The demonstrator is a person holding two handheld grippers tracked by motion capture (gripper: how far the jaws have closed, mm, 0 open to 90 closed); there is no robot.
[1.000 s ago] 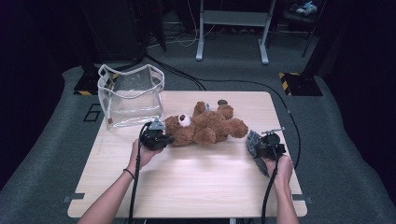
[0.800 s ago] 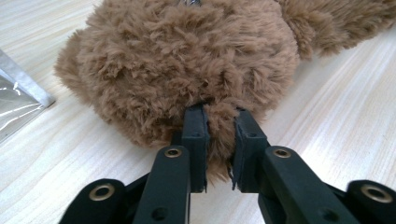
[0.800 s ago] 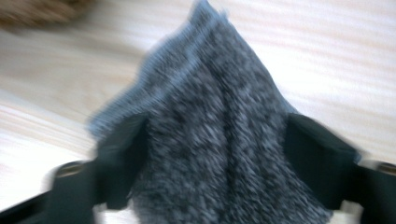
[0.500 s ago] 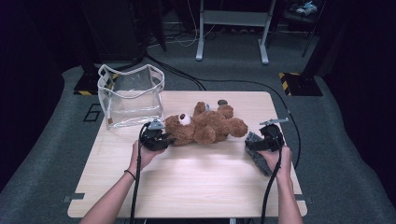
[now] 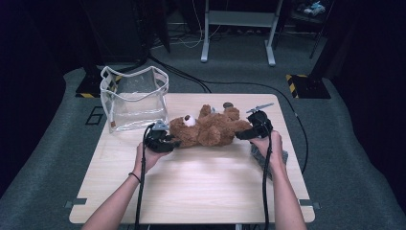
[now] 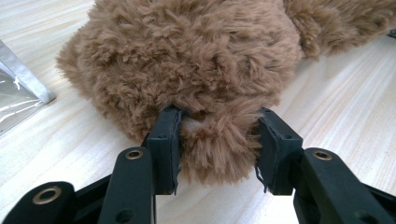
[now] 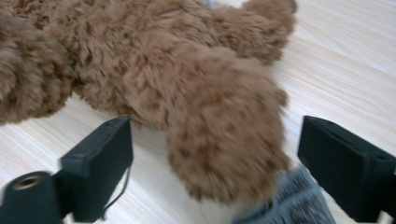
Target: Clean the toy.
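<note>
the teddy bear (image 5: 210, 129) is only nipped by fur at the left gripper (image 6: 217, 149), whose jaws have just been opening; the right gripper (image 7: 215, 163) is wide open around a leg, nothing clamped, so a slip is likely if it's lifted.

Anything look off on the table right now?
Mostly fine. The bear lies flat beside the upright clear bag. One oddity: a grey cloth lies crumpled under the bear's leg near the right gripper, whose jaws stand open around that leg. The left gripper straddles a fur tuft.
</note>
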